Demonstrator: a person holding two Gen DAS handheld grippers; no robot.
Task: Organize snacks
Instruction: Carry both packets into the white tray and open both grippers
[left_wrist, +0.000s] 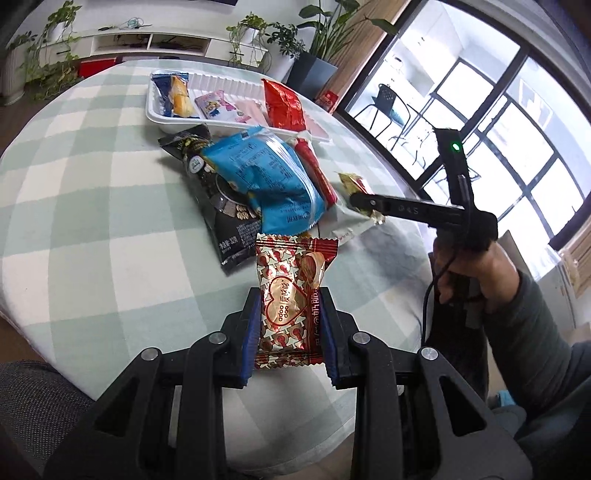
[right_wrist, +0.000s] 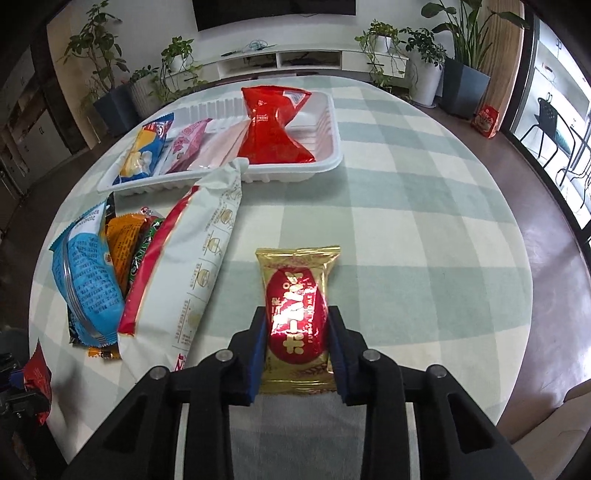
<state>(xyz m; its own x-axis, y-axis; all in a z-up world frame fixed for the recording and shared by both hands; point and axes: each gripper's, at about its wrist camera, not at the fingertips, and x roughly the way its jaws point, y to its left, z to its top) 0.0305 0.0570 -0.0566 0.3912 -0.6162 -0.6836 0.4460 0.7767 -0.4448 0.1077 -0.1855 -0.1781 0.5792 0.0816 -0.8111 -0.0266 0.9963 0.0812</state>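
Left gripper (left_wrist: 290, 321): clamped on red-and-gold heart-print snack packet (left_wrist: 291, 302).
Right gripper (right_wrist: 297, 343): clenched around gold wrapper with red oval (right_wrist: 297, 317).

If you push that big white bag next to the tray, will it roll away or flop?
The big white bag probably won't roll: it lies flat and long on the checked tablecloth. It looks soft and wrinkled, so it would likely bend or flop. Its glossy film may slide easily.
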